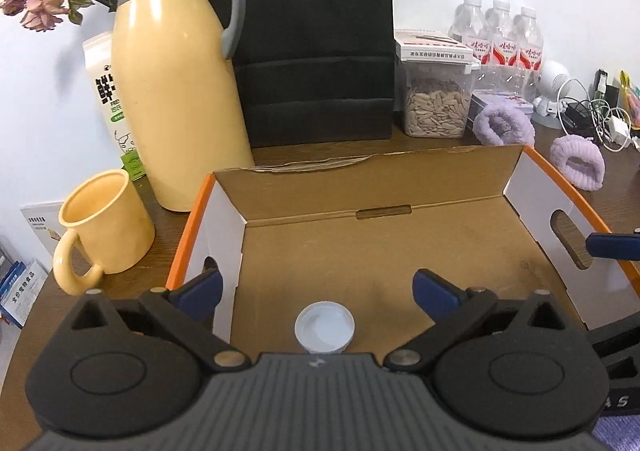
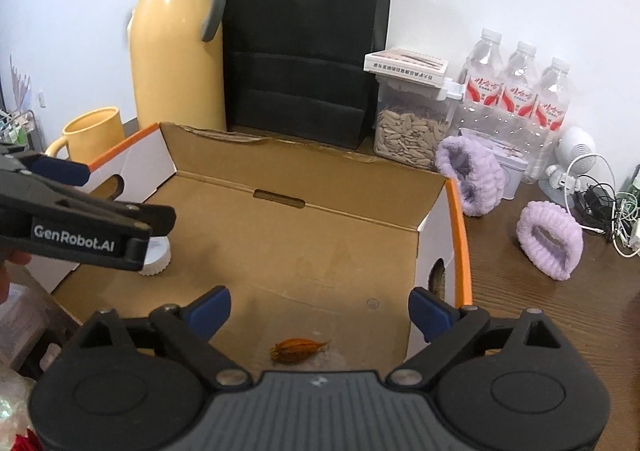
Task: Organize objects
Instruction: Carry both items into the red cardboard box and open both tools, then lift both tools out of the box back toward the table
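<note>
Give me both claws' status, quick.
Left claw: open, empty, above the white cap.
Right claw: open, empty, above the dried orange pod.

A tall yellow thermos jug (image 1: 172,91) with a grey collar and handle stands at the back of a brown wooden table (image 2: 520,311). A yellow mug (image 1: 106,225) sits near it. Dried pink flowers (image 1: 44,7) and a milk carton (image 1: 110,99) are behind the jug. A black paper bag (image 1: 316,43) stands beside it, then a clear container of seeds (image 2: 412,135), three water bottles (image 2: 516,91) and two fluffy purple bands (image 2: 550,245).
</note>
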`<state>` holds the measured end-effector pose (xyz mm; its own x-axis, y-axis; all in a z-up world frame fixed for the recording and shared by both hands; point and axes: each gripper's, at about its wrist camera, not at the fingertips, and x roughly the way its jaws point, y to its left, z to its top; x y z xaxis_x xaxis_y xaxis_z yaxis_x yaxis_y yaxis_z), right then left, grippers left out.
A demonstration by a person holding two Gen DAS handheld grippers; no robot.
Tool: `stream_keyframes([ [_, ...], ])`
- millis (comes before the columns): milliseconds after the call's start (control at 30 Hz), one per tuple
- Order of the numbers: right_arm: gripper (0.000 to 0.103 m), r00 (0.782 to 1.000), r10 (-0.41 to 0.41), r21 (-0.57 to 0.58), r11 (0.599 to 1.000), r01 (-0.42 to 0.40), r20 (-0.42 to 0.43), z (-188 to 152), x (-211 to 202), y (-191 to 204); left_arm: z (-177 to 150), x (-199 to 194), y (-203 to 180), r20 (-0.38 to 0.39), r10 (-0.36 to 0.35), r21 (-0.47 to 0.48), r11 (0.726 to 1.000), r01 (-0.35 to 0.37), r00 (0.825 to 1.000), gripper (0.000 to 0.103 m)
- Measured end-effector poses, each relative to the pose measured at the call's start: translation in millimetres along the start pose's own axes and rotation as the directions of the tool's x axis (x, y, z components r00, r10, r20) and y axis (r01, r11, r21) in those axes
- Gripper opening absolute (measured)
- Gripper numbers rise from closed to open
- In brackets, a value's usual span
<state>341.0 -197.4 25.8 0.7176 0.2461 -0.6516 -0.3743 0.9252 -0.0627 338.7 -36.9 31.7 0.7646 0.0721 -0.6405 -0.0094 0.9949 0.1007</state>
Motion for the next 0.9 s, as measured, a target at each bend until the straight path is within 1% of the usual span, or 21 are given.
stream_keyframes([
  [133, 0.097, 0.999, -0.009, 0.014, 1.0, 0.009, 0.034, -0.8, -16.6, -0.8, -2.8, -17.2, 6.1, 0.032, 0.0, -0.024, 1.0, 0.001, 0.999, 0.103],
  [200, 0.103, 0.998, -0.017, 0.02, 1.0, 0.016, 0.064, -1.9, -31.4, -1.5, -4.4, -31.3, 10.0, 0.064, -0.007, -0.037, 0.999, 0.01, 0.998, 0.103],
  [233, 0.103, 0.996, -0.021, 0.022, 1.0, 0.02, 0.083, -2.7, -38.3, -1.8, -5.8, -40.4, 12.4, 0.087, -0.013, -0.041, 0.999, 0.016, 0.996, 0.103],
  [367, 0.103, 0.985, -0.037, 0.032, 0.999, 0.032, 0.166, -11.1, -76.1, -2.2, -14.7, -74.6, 21.8, 0.164, -0.03, -0.056, 0.998, 0.04, 0.986, 0.103],
  [500, 0.103, 0.97, -0.05, 0.033, 0.999, 0.043, 0.24, -27.5, -114.2, -3.0, -32.4, -103.5, 32.1, 0.218, -0.043, -0.063, 0.996, 0.058, 0.975, 0.103],
  [600, 0.103, 0.96, -0.056, 0.032, 0.998, 0.049, 0.274, -44.2, -138.0, -3.6, -47.5, -117.0, 39.4, 0.231, -0.05, -0.068, 0.995, 0.067, 0.972, 0.103],
  [700, 0.103, 0.956, -0.057, 0.03, 0.998, 0.05, 0.289, -62.5, -155.8, -2.9, -64.7, -129.1, 47.9, 0.233, -0.052, -0.08, 0.994, 0.073, 0.971, 0.103],
  [900, 0.103, 0.955, -0.066, 0.037, 0.998, 0.058, 0.29, -102.8, -175.9, 0.5, -99.0, -145.1, 61.7, 0.236, -0.041, -0.089, 0.994, 0.063, 0.971, 0.103],
])
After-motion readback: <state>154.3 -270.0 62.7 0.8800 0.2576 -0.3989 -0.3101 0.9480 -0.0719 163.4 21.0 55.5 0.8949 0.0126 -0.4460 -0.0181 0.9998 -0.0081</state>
